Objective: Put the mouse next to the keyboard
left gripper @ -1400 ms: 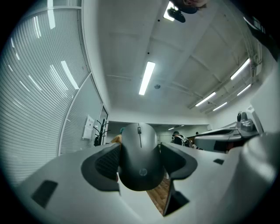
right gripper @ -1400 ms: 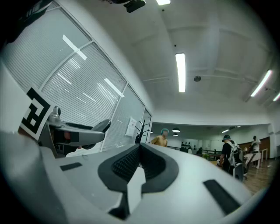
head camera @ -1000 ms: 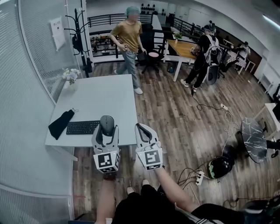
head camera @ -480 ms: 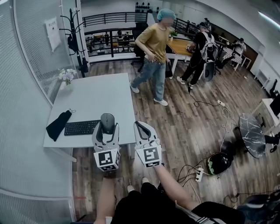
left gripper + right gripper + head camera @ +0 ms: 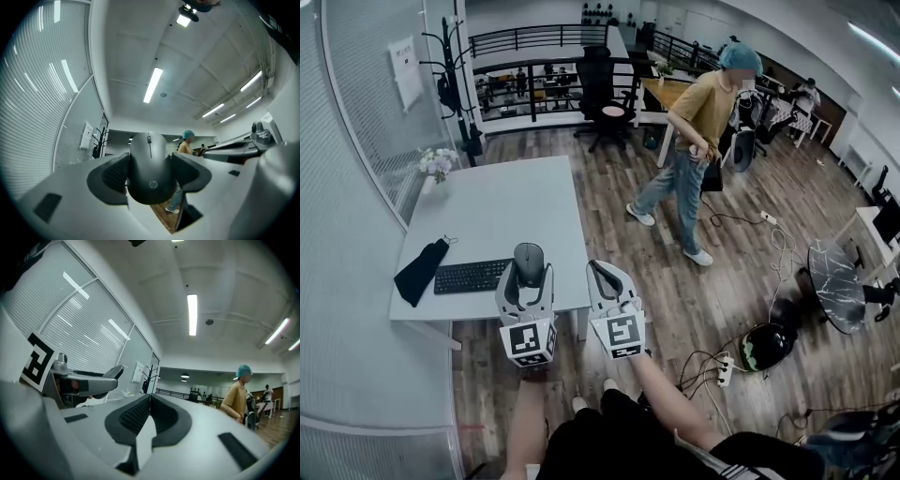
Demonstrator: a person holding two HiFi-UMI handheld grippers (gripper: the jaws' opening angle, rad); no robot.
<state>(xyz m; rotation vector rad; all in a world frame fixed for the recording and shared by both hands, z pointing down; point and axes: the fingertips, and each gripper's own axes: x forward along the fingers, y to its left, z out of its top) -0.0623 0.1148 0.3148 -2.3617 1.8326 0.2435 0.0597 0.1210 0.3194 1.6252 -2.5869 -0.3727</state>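
The left gripper sits in the lower middle of the head view. Its fingers stand wide apart and are clamped on the two sides of the dark grey mouse. In the left gripper view the mouse fills the gap between the black pads, scroll wheel at the top and logo near the lower end. In the head view the mouse shows over the near edge of the pale grey worktop, just to the right of the black keyboard. I cannot tell whether it touches the surface.

The right gripper is held beside the left one, slightly right of centre, in front of the worktop's near right corner and over the wooden floor. Its fingers are pressed together at the tips with nothing between them.

A black pouch lies at the left end of the keyboard. A small vase of flowers stands at the far left corner of the worktop. In the upper right of the frame a person in a yellow shirt and a teal cap is on the floor, well apart from the worktop. Cables and a power strip lie on the floor at the lower right.
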